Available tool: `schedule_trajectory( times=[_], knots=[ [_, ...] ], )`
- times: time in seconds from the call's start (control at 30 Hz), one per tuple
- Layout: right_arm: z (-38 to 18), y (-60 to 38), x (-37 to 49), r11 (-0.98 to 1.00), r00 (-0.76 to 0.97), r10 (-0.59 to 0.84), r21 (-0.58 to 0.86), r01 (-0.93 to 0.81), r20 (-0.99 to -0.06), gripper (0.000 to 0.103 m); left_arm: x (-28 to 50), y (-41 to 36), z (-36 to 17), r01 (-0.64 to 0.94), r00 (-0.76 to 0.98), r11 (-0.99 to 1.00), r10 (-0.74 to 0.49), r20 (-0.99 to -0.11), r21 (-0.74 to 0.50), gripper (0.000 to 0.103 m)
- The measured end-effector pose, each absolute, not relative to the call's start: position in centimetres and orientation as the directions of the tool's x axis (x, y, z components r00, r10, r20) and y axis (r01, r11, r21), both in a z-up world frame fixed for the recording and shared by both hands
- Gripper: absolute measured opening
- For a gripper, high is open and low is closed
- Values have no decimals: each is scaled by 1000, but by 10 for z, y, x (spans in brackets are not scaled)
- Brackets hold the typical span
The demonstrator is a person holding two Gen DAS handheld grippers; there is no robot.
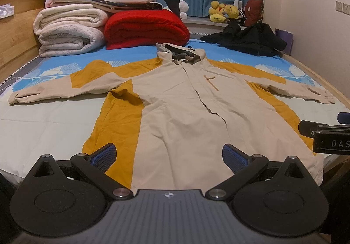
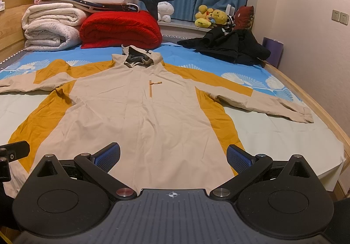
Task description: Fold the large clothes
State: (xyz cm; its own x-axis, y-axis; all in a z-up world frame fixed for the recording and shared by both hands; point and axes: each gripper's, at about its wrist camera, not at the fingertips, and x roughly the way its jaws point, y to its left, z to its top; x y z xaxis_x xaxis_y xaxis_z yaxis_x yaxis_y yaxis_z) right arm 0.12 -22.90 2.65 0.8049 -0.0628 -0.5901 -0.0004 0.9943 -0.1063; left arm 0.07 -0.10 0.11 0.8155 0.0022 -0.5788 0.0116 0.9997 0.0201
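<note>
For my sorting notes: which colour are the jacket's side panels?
Mustard yellow on the beige jacket; the right wrist view shows it best.

A beige-and-mustard hooded jacket [image 1: 181, 108] lies flat, front up, sleeves spread wide, on a bed [image 1: 43, 125], hood pointing far. The left gripper [image 1: 169, 155] hovers at the near hem, blue-padded fingers [image 1: 104, 155] held wide apart. The right gripper [image 1: 328, 136] edges in at right. Folded quilts [image 1: 70, 29] and a red blanket [image 1: 146, 29] are stacked far left; a black garment [image 1: 247, 40] lies far right
</note>
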Motion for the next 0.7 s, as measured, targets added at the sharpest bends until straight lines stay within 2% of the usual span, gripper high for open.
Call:
schedule_trajectory(
  times=[0.7],
  knots=[
    [23,-227,1,995,803,-59,-104,-4,-593,102,0,-18,5,20,810,1000,-4,-587,21,103]
  ],
)
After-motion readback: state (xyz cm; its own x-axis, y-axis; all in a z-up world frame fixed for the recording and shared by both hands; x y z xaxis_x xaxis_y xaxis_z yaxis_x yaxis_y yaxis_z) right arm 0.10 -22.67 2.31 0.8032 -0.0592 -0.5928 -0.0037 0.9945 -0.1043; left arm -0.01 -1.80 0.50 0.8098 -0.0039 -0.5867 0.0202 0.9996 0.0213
